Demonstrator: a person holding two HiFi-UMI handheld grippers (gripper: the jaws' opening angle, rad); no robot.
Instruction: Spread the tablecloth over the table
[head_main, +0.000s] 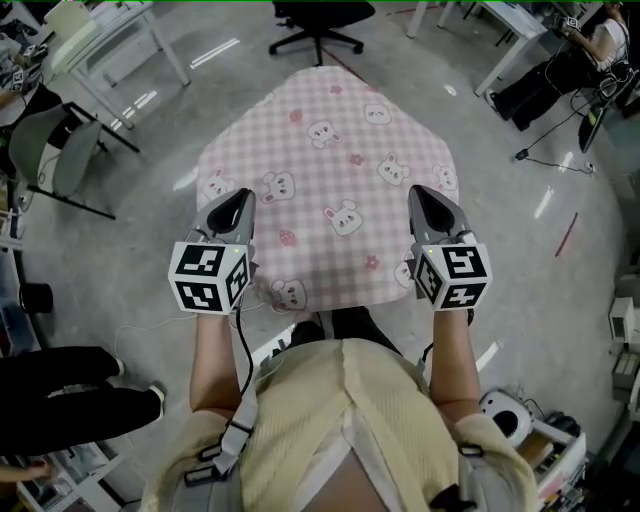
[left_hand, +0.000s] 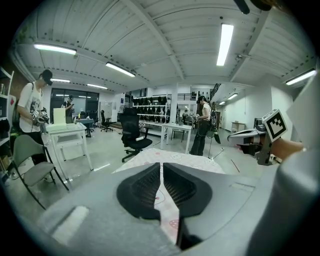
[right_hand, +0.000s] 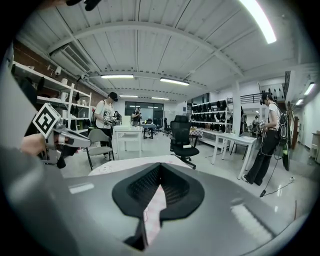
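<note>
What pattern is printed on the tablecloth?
The tablecloth is pale pink-and-white check with white cartoon animal faces and small pink motifs; clearest in the head view.

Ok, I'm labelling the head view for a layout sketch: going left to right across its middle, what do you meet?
Grey chair → left tool → right tool. Both tools are shut on the tablecloth, which spans the stretch between them.

The tablecloth (head_main: 330, 190) hides whatever it lies on, and its near corners are covered by the left gripper (head_main: 240, 198) and the right gripper (head_main: 422, 195). In both gripper views each gripper's own body blocks all but a narrow strip of tablecloth. Beyond the tablecloth, a chair (head_main: 318, 22) is cut off by the top edge.
</note>
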